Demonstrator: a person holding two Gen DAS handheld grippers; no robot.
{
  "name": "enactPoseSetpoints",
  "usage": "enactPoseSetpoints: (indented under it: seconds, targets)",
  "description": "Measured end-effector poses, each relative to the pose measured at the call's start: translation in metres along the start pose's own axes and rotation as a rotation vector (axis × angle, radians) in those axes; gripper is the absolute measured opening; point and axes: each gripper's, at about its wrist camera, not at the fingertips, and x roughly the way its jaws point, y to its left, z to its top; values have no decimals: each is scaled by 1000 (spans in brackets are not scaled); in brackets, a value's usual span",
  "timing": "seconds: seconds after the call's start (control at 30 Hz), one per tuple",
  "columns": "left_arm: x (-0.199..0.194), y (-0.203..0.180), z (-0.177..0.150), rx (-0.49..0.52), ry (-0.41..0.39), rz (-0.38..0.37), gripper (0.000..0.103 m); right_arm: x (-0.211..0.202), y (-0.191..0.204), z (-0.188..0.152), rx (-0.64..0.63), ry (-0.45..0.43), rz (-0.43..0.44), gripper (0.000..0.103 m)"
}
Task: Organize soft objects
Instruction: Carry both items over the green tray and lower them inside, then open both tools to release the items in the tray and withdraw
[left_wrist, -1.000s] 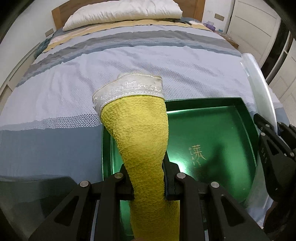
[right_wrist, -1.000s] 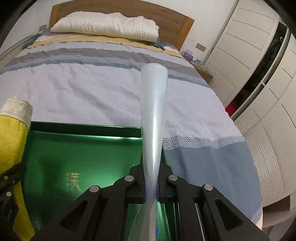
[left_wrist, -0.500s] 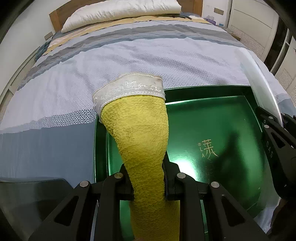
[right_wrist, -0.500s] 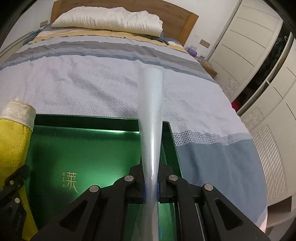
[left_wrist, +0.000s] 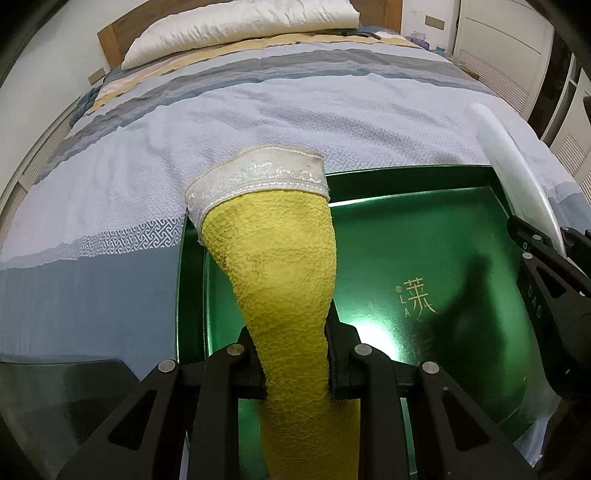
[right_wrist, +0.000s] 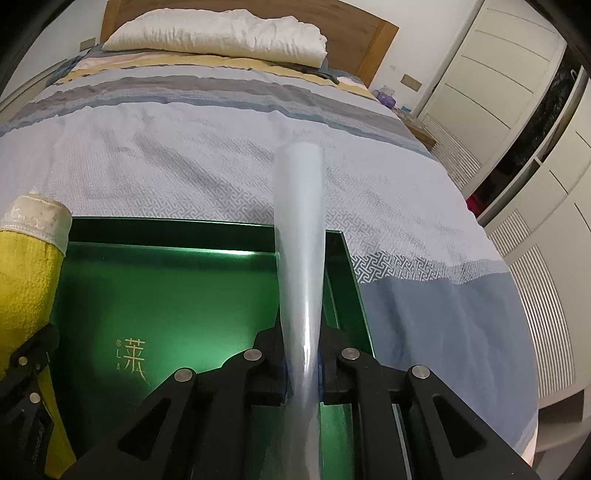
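Above green tray (left_wrist: 424, 229): left gripper (left_wrist: 295, 373) clamping yellow towel (left_wrist: 280, 266), right gripper (right_wrist: 303, 373) pinching seemingly plastic sheet (right_wrist: 301, 229).

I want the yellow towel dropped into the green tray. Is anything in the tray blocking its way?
Nothing visible does. The towel, pinched in the left gripper, hangs over the tray, whose visible floor is bare. The clear plastic piece in the right gripper stays by the right wall.

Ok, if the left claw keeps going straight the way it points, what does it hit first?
Probably the floor of the green tray, which lies right beyond the left claw shut on the yellow towel; depth is uncertain.
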Motion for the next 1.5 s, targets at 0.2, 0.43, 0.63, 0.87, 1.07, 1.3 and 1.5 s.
enactPoseSetpoints:
  seconds: [0.2, 0.43, 0.63, 0.87, 1.07, 1.3, 1.5]
  targets:
    - [3, 2, 0, 2, 4, 3, 21, 2, 0, -1, -1, 4, 5, 12]
    - [5, 0, -1, 5, 3, 1, 22, 4, 2, -1, -3, 7, 13, 20]
    - [5, -1, -2, 4, -5, -4, 22, 7, 2, -1, -1, 9, 13, 30]
    - [4, 0, -4, -3, -7, -15, 36, 4, 1, -2, 13, 0, 19, 53]
    - [0, -1, -4, -2, -31, -7, 48, -8, -1, -3, 24, -27, 18, 68]
    - [-9, 3, -2, -15, -69, 17, 69, -24, -3, -4, 34, -59, 13, 74]
    - [-15, 5, -1, -26, -84, 9, 81, -38, -10, -5, 55, -81, -1, 78]
